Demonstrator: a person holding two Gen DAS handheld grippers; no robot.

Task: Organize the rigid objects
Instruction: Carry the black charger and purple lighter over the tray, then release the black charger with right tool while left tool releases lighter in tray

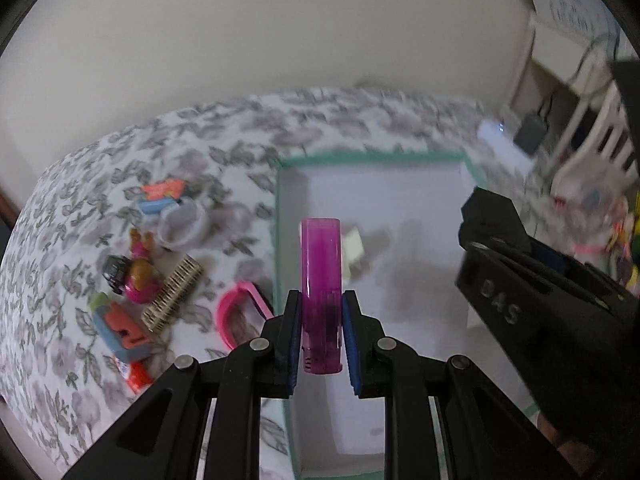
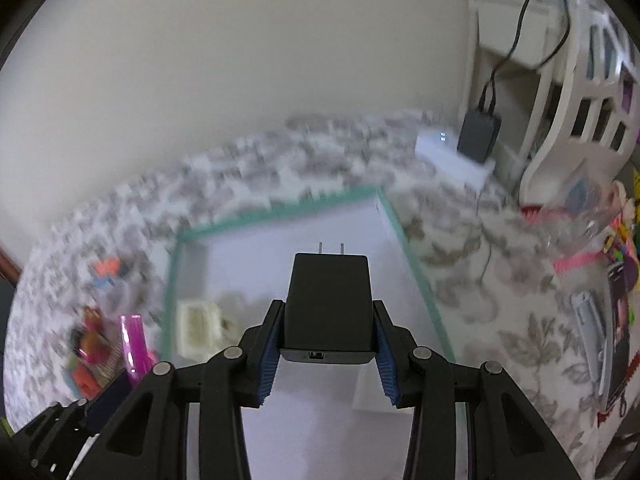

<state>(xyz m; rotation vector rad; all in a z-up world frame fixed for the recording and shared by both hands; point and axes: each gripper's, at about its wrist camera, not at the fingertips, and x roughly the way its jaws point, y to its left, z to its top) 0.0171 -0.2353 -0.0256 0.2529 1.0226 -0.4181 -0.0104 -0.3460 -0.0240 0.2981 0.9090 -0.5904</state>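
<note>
My left gripper (image 1: 321, 312) is shut on a translucent purple lighter (image 1: 321, 292), held upright above the left edge of a shallow white box with a green rim (image 1: 280, 184). My right gripper (image 2: 326, 332) is shut on a black plug-in charger (image 2: 328, 304) with its prongs pointing away, held over the same box (image 2: 280, 212). A small cream-coloured object (image 1: 354, 250) lies inside the box, also seen in the right wrist view (image 2: 198, 330). The right gripper's black body (image 1: 532, 292) shows at the right of the left wrist view. The lighter also shows at the lower left of the right wrist view (image 2: 134, 346).
Left of the box on the leaf-patterned cloth lie a pink doll (image 1: 140, 276), a toy keyboard (image 1: 174, 298), a pink frame (image 1: 236, 316), a clear ring (image 1: 182, 224) and colourful blocks (image 1: 120, 332). At the right stand a white device (image 2: 452, 156), a dark adapter (image 2: 478, 136) and more toys (image 2: 592, 332).
</note>
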